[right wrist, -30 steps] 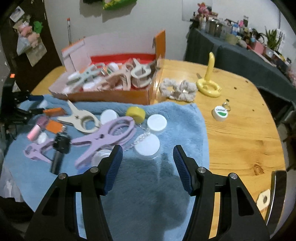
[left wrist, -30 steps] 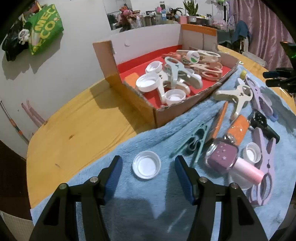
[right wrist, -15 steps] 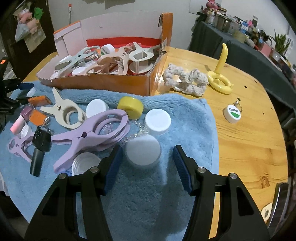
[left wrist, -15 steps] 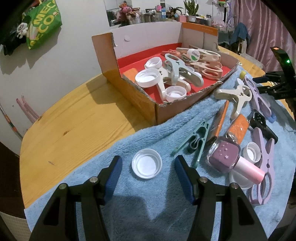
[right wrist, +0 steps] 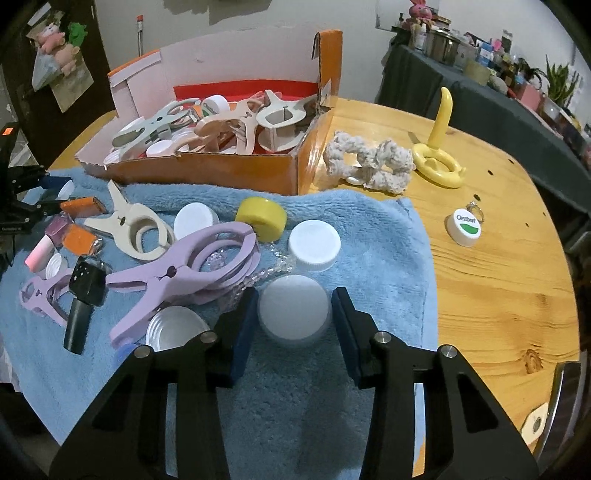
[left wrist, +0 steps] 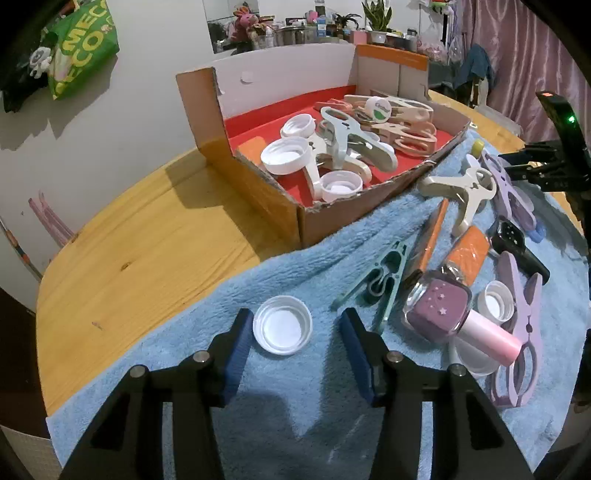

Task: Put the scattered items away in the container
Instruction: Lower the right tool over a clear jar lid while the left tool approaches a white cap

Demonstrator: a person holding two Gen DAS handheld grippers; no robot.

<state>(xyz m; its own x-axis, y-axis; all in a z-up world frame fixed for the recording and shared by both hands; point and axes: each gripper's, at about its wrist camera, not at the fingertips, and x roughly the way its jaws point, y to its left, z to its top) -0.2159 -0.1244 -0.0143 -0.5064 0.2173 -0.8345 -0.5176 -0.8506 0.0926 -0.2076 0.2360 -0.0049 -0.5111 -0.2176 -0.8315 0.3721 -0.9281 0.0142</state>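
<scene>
The left gripper [left wrist: 293, 332] was closing around an upturned white bottle cap [left wrist: 282, 329], its right pad still clear of it. At one o'clock stood the cardboard box [left wrist: 332, 218]. The right gripper [right wrist: 294, 317] was closing on a white lid [right wrist: 293, 312], pads at its sides; contact unclear.

You were working in a lived-in home. Upper left of the left wrist view, a green shopping bag [left wrist: 83, 44] hung on the white wall; along the top, a shelf held potted plants [left wrist: 377, 16], a plush toy [left wrist: 245, 23] and jars. A pink curtain [left wrist: 517, 55] hung at the upper right, and a wooden tabletop [left wrist: 147, 251] carried a blue towel [left wrist: 295, 398].
</scene>
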